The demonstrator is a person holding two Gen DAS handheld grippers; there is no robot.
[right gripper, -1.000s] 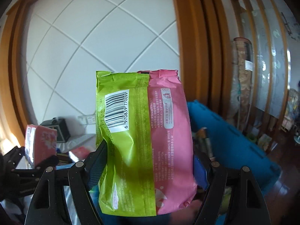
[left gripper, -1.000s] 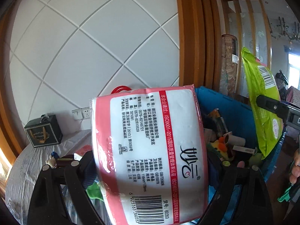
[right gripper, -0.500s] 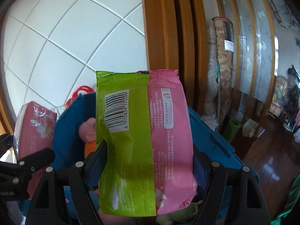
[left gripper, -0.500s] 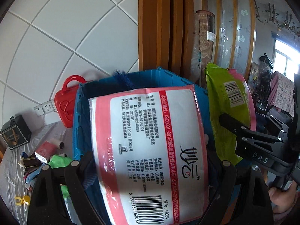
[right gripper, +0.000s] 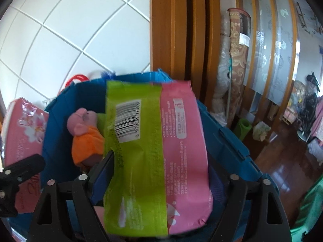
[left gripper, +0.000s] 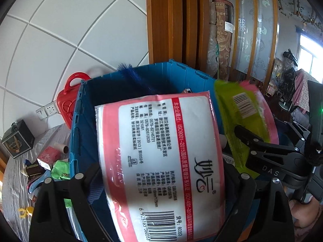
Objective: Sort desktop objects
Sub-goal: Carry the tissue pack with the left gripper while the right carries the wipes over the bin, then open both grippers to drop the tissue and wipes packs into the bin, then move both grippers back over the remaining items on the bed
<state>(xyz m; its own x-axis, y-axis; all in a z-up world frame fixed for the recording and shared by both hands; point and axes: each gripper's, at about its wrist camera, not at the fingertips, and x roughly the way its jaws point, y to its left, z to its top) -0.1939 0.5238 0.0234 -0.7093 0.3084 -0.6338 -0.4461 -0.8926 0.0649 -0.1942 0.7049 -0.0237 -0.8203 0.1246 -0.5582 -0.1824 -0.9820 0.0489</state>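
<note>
My left gripper (left gripper: pixel 161 173) is shut on a pink and white tissue pack (left gripper: pixel 161 161) and holds it over the open blue bin (left gripper: pixel 141 74). The pack also shows at the left in the right wrist view (right gripper: pixel 26 133). My right gripper (right gripper: pixel 159 173) holds a green and pink wipes pack (right gripper: pixel 153 157) above the same bin (right gripper: pixel 226 141); the pack looks blurred and tilted, and its left side stands off the left finger. The wipes pack also shows in the left wrist view (left gripper: pixel 242 117). A pink plush pig in orange (right gripper: pixel 84 133) lies inside the bin.
A red plastic case (left gripper: pixel 66 104) leans behind the bin by a wall socket. A dark box (left gripper: pixel 17 139) and small items (left gripper: pixel 46 159) lie on the grey cloth table at the left. Wooden door frame and rolled carpets (right gripper: pixel 232 70) stand behind.
Both grippers have tipped down over the blue bin, so its inside shows now. The wipes pack has become blurred and sits looser in the right gripper.
</note>
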